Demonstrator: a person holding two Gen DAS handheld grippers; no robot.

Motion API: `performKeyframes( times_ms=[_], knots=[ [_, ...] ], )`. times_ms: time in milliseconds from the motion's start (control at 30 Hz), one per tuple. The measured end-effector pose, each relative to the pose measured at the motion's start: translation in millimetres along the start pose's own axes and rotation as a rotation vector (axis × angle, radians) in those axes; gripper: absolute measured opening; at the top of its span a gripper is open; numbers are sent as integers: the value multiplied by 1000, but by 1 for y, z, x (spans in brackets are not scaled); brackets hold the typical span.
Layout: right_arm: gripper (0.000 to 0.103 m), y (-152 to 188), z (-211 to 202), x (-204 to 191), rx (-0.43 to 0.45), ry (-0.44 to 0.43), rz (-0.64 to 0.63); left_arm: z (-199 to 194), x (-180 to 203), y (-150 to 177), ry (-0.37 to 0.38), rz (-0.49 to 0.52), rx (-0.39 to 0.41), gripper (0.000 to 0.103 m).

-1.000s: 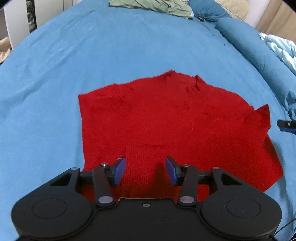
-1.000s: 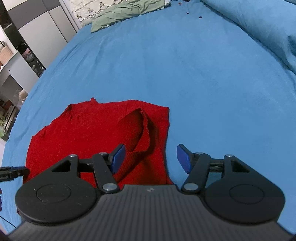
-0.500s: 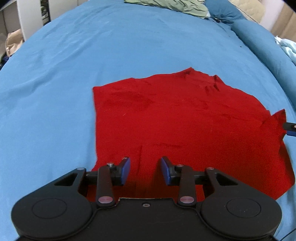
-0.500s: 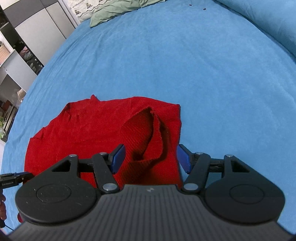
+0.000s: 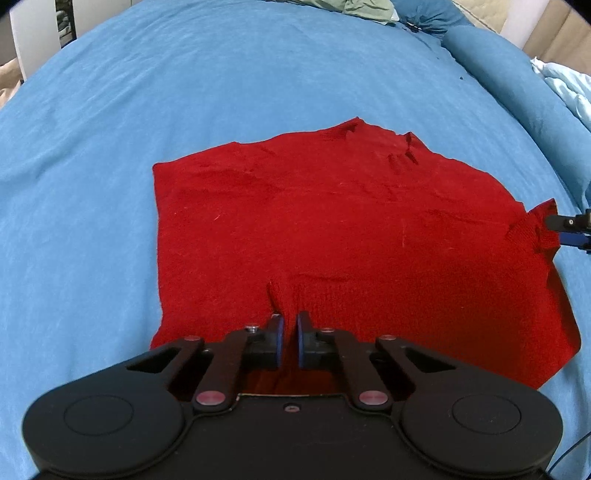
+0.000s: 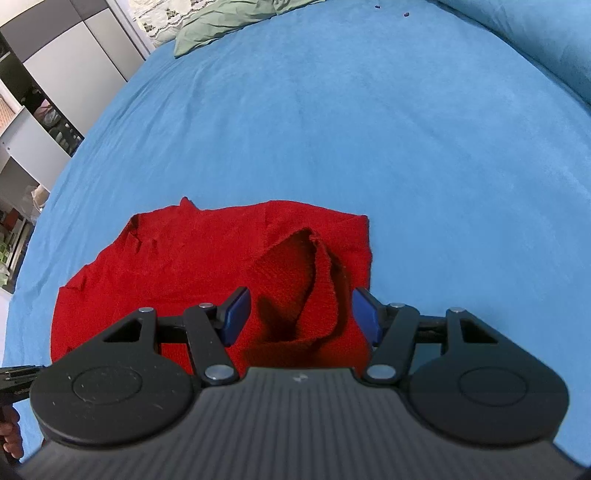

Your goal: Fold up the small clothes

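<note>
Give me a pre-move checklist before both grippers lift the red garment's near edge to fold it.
1. Left gripper shut on the near edge of the red garment: ok, a pinched ridge rises at the fingertips.
2. Right gripper gripping: not ok, jaws wide open over a raised loop of fabric.
3. Garment flat: not ok, the right-hand corner is rumpled.
4. Blue bedsheet beyond the garment bare for the fold: ok.
5. Green cloth out of the way: ok, at the far end.
</note>
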State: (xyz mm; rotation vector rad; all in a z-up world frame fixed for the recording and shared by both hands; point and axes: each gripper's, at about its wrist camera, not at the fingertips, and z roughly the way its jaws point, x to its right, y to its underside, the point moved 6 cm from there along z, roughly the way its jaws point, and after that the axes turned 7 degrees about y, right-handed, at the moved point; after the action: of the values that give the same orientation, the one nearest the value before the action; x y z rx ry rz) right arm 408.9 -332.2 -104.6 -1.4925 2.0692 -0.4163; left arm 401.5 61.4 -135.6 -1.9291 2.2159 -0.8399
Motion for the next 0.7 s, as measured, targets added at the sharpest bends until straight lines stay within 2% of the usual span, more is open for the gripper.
performKeyframes(
  times_ms=[233,333,400,433,467,567,700],
  knots=[
    [77,-16,11,-11,11,8,82,-15,7,-5,-15,34,57,4],
    [76,-23,20,-11,-7,67,131,-32,10,-12,-22,45,110,4],
    [54,-26,26,-10,-33,99,135,-40,12,-17,-25,55,135,4],
    [26,-26,28,-10,-54,113,130,-45,13,-19,-28,61,149,4],
    [20,-27,28,-9,-62,125,129,-48,13,-21,-32,65,159,4],
    [20,-31,15,-10,-47,132,114,-61,12,-32,-55,76,202,4],
    [20,-49,-12,-11,10,93,147,-83,2,-58,-120,84,295,4]
  ],
)
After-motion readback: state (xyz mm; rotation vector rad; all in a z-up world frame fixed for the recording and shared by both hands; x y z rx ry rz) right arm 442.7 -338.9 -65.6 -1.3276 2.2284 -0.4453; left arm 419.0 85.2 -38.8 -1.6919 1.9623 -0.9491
